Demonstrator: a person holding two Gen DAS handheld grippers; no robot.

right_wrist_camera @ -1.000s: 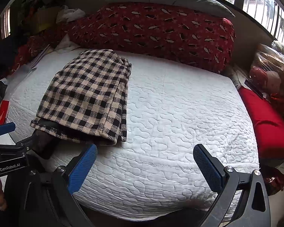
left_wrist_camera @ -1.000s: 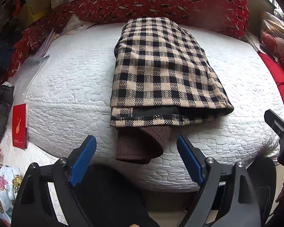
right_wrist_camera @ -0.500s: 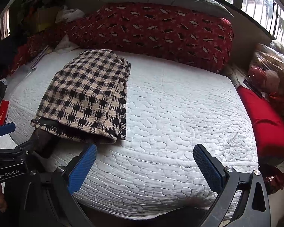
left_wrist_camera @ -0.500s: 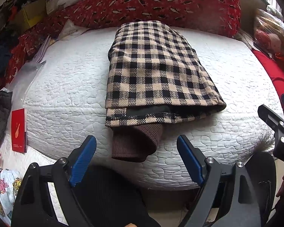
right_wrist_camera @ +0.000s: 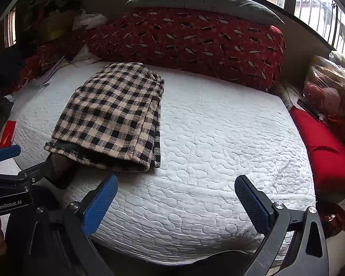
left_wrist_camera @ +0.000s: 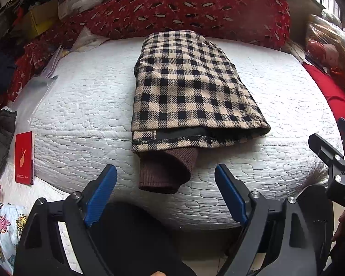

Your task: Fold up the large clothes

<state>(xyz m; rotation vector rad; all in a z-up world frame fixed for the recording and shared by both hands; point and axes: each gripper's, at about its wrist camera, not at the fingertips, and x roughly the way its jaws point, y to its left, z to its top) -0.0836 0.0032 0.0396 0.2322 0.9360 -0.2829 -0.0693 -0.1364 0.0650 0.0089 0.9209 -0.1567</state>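
in the left wrist view, the folded checked garment (left_wrist_camera: 191, 92) is seen lying on the white quilted mattress (left_wrist_camera: 85, 105), its near edge at the front rim of the bed. a brown ribbed cuff (left_wrist_camera: 165, 172) is seen sticking out from under the fold and hanging over the mattress edge. the left gripper (left_wrist_camera: 165, 193) is held just short of that cuff, jaws spread wide and released, nothing caught between the blue pads (left_wrist_camera: 101, 195). a long red patterned cushion (left_wrist_camera: 195, 11) is laid along the far side of the bed, behind the garment. a small red booklet (left_wrist_camera: 24, 157) is seen at the left edge of the mattress, well apart from the garment. the right gripper (left_wrist_camera: 333, 161) is glimpsed at the right border of this view.

over to the right wrist view: the checked garment (right_wrist_camera: 112, 115) is now found on the left part of the mattress (right_wrist_camera: 218, 149), with bare quilting ahead of the right gripper (right_wrist_camera: 174, 204). its jaws are held wide apart and released, with only mattress showing between the pads (right_wrist_camera: 253, 204). the cuff (right_wrist_camera: 59, 168) is partly hidden behind the left gripper (right_wrist_camera: 9, 172), which is seen at the left border. the red cushion (right_wrist_camera: 195, 43) is topped by a grey pillow (right_wrist_camera: 195, 0), and a plain red cloth (right_wrist_camera: 322, 147) is seen beside the mattress on the right.
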